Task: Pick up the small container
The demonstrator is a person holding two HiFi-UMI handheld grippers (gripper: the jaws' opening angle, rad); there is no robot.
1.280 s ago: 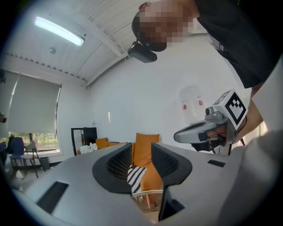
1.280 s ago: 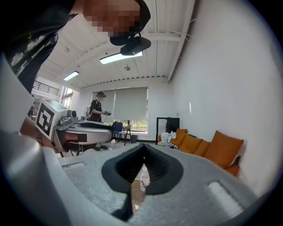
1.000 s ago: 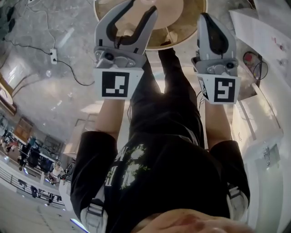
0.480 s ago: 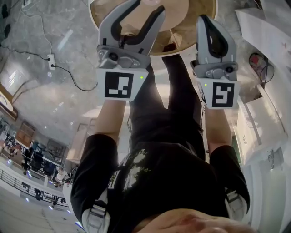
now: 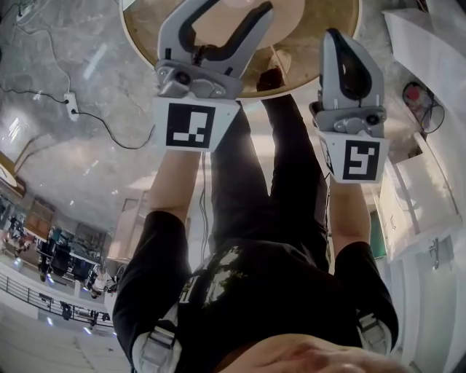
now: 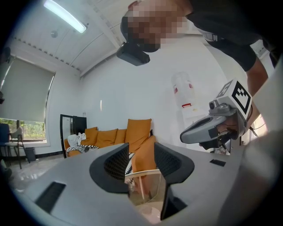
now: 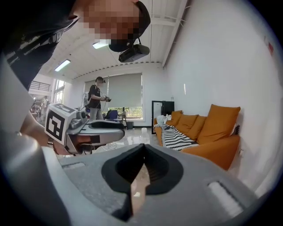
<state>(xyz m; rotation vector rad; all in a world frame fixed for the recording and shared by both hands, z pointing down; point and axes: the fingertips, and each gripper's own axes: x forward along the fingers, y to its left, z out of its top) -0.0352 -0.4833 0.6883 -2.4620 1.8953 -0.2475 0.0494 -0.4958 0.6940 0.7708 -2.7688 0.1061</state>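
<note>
I cannot make out a small container in any view. My left gripper [image 5: 226,11] is held out over a round wooden table [image 5: 306,65]. Its jaws are apart and still opening, with nothing between them. In the left gripper view, the left gripper [image 6: 141,152] shows only the table's edge [image 6: 146,174] and a sofa through the gap. My right gripper [image 5: 342,44] is beside it at the table's near rim. In the right gripper view, the right gripper [image 7: 143,148] has its jaws pressed together and holds nothing.
A power strip [image 5: 70,105] with its cable lies on the floor at the left. White furniture [image 5: 429,65] stands at the right. An orange sofa [image 7: 216,132] lines the wall. Another person [image 7: 95,99] stands far off by the window.
The left gripper's jaws have spread wider. More of the round table has come into the head view, and both grippers sit a little further right.
</note>
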